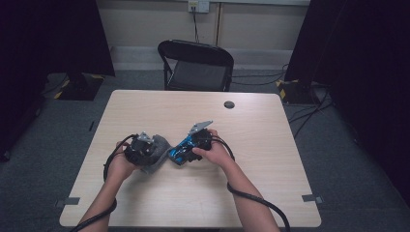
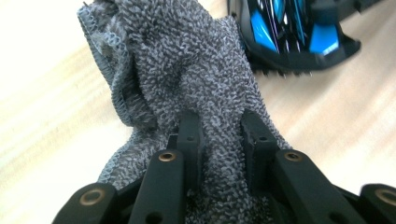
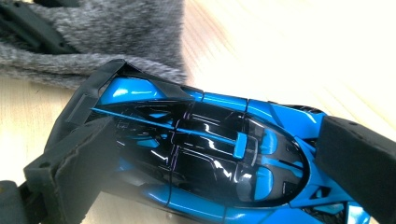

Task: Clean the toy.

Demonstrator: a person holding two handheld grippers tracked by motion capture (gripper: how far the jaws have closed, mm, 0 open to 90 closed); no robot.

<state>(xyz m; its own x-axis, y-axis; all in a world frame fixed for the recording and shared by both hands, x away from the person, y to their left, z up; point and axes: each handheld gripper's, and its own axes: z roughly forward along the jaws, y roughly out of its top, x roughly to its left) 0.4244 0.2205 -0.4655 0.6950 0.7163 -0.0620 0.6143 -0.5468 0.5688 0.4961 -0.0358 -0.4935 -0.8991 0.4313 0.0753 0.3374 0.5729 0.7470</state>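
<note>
No legible text or labels anywhere

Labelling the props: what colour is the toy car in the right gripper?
Glossy blue and black toy car, clearest in the right gripper view.

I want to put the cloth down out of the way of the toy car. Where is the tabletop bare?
Bare table runs along the far edge toward the chair, down the right side, and along the near edge. It is crowded mid-table, where the left gripper clamps the grey cloth close beside the blue toy car between the right gripper's jaws.
</note>
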